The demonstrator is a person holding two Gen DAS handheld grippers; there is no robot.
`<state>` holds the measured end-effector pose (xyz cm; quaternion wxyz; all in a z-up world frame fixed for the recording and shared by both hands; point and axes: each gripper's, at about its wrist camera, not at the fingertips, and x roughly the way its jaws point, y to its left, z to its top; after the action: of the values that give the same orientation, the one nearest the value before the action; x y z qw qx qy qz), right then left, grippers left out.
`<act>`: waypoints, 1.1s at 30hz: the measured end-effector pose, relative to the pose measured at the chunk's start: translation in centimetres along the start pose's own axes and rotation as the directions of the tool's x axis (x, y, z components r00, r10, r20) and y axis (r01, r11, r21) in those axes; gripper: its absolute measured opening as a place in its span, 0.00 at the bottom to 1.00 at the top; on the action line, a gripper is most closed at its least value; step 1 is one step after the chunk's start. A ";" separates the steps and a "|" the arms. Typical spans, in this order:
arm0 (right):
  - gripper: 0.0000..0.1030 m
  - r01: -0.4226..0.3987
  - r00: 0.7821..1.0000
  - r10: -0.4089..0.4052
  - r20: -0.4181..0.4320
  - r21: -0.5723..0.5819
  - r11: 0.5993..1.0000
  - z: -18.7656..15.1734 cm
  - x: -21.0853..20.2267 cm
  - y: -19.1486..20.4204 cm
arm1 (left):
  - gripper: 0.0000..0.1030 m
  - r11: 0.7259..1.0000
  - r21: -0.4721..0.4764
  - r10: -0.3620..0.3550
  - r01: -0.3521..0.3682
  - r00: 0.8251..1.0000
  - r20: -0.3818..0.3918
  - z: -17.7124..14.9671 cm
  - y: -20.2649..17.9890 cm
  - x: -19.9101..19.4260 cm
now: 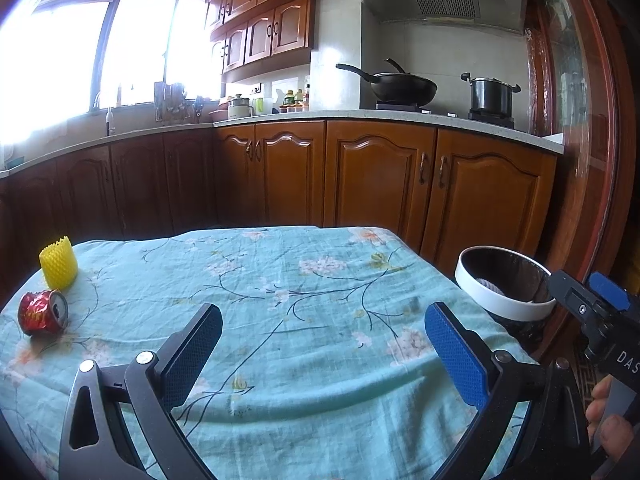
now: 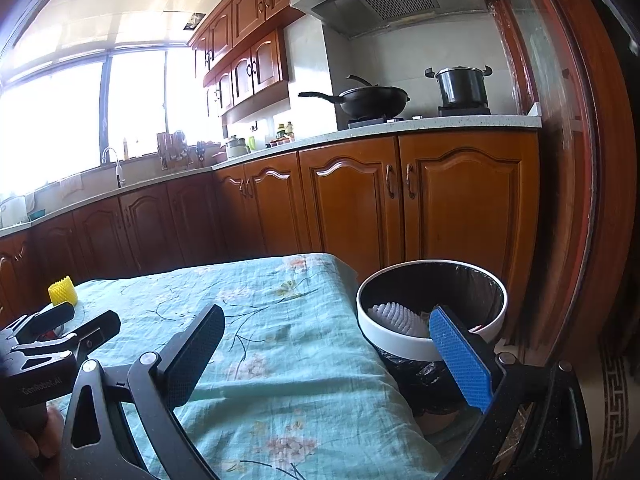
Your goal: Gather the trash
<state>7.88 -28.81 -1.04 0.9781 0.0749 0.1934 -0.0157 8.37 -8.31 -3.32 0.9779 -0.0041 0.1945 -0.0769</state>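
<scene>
Left hand-held gripper (image 1: 324, 354), jaws wide apart and empty over the bench (image 1: 304, 280), is my nearer tool to the crushed red can (image 1: 43, 313) lying at ten o'clock, long axis across my reach; bin (image 1: 505, 287) at two o'clock.

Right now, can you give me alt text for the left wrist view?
Open left tongs hover empty over a floral teal tablecloth; a crushed red can and yellow foam netting sit at its far left. A white-rimmed trash bin stands off the right edge, beside the right tongs.
</scene>
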 end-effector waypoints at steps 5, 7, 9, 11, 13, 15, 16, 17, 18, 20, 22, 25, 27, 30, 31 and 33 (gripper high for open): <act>1.00 -0.007 1.000 0.007 0.006 0.002 1.000 0.1 -0.2 0.1 | 0.99 1.000 0.004 0.006 -0.006 1.000 0.009 0.0 0.2 -0.1; 1.00 -0.009 1.000 0.009 0.014 0.004 1.000 0.2 -0.4 0.1 | 0.99 1.000 0.004 -0.001 0.001 1.000 0.005 0.0 0.3 0.1; 1.00 -0.010 1.000 0.010 0.019 0.003 1.000 0.3 -0.5 0.2 | 0.99 1.000 0.003 -0.004 0.004 1.000 0.000 -0.1 0.3 0.2; 1.00 -0.012 1.000 0.012 0.019 0.002 1.000 0.4 -0.5 0.2 | 0.99 1.000 0.004 -0.006 0.006 1.000 0.001 -0.1 0.4 0.2; 1.00 -0.012 1.000 0.012 0.020 0.002 1.000 0.4 -0.6 0.2 | 0.99 1.000 0.006 -0.005 0.005 1.000 0.003 -0.1 0.5 0.2; 1.00 -0.012 1.000 0.012 0.020 0.000 1.000 0.3 -0.6 0.3 | 0.99 1.000 0.007 -0.007 0.007 1.000 0.004 -0.1 0.6 0.3; 1.00 -0.013 1.000 0.013 0.020 0.000 1.000 0.4 -0.6 0.3 | 0.99 1.000 0.009 -0.005 0.005 1.000 0.005 -0.1 0.6 0.3; 1.00 -0.014 1.000 0.014 0.021 0.000 1.000 0.3 -0.7 0.3 | 0.99 1.000 0.010 -0.007 0.007 1.000 0.005 -0.1 0.6 0.3; 1.00 -0.015 1.000 0.015 0.021 0.000 1.000 0.3 -0.7 0.3 | 0.99 1.000 0.009 -0.008 0.008 1.000 0.005 -0.1 0.6 0.3; 1.00 -0.013 1.000 0.013 0.020 -0.002 1.000 0.3 -0.7 0.4 | 0.99 1.000 0.009 -0.007 0.007 1.000 0.006 -0.1 0.6 0.3; 1.00 -0.012 1.000 0.012 0.018 -0.004 1.000 0.3 -0.7 0.5 | 0.99 1.000 0.011 -0.007 0.006 1.000 0.005 -0.1 0.6 0.3; 1.00 -0.007 1.000 0.007 0.014 -0.003 1.000 0.3 -0.6 0.4 | 0.99 1.000 0.011 -0.010 0.010 1.000 0.001 -0.2 0.7 0.3; 1.00 -0.001 1.000 0.001 0.012 -0.002 1.000 0.3 -0.5 0.3 | 0.99 1.000 0.011 -0.012 0.012 1.000 0.002 -0.2 0.8 0.3; 1.00 0.007 1.000 -0.007 0.005 0.000 1.000 0.3 -0.4 0.2 | 0.99 1.000 0.011 -0.017 0.017 1.000 0.001 -0.2 0.8 0.4; 1.00 0.009 1.000 -0.009 0.004 -0.001 1.000 0.3 -0.4 0.2 | 0.99 1.000 0.011 -0.018 0.018 1.000 0.002 -0.2 0.8 0.4; 1.00 0.012 1.000 -0.012 0.002 -0.002 1.000 0.3 -0.3 0.1 | 0.99 1.000 0.011 -0.021 0.021 1.000 -0.003 -0.2 0.9 0.4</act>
<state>7.69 -28.71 -0.58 0.9783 0.0727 0.1931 -0.0213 8.84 -7.53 -3.69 0.9767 -0.0004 0.1955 -0.0883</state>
